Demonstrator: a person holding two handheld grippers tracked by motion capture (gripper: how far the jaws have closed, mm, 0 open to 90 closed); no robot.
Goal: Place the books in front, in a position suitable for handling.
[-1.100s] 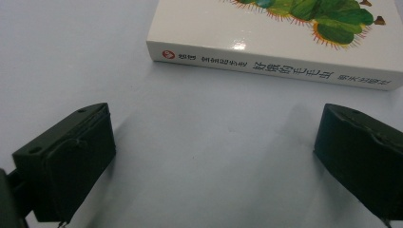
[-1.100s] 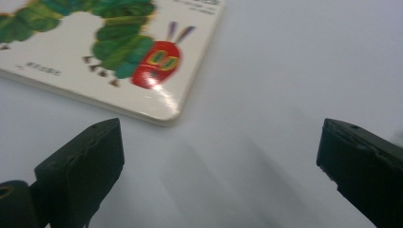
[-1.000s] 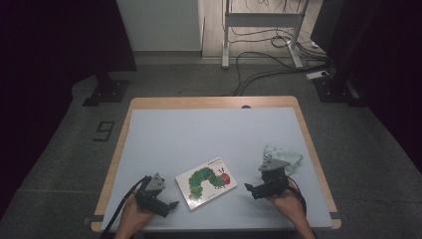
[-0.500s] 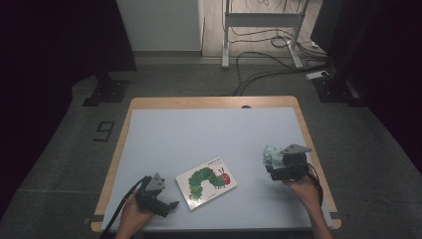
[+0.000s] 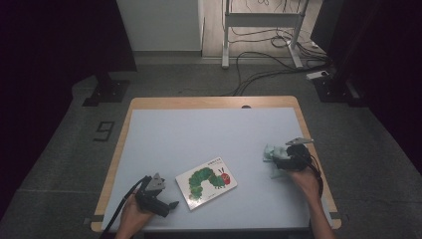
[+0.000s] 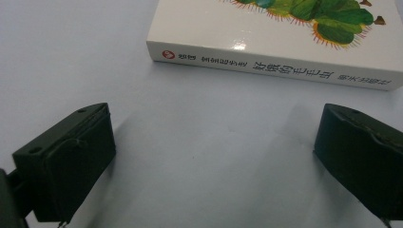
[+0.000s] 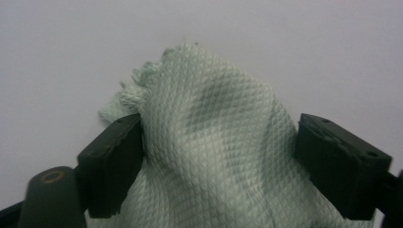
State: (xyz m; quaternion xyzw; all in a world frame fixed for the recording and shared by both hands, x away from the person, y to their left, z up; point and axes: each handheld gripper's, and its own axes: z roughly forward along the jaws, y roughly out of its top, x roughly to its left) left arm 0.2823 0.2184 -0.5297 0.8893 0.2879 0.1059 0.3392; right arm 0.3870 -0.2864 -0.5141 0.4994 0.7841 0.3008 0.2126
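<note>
The right gripper [image 7: 218, 156] has its jaws part-closed and just been closing around a bunched cloth [image 7: 214, 156]; the left pad touches the fold, the right pad stands just off it, so nothing is truly gripped yet. To do this well, I judge it should squeeze low on the thick ridge, not the frayed tip. The cloth is pale green, waffle-textured, soft and crumpled, lying near the table's [image 5: 199, 134] right edge. The left gripper [image 6: 214, 161] rests wide open and empty, just beside a glossy hardback book [image 6: 285, 42].
</note>
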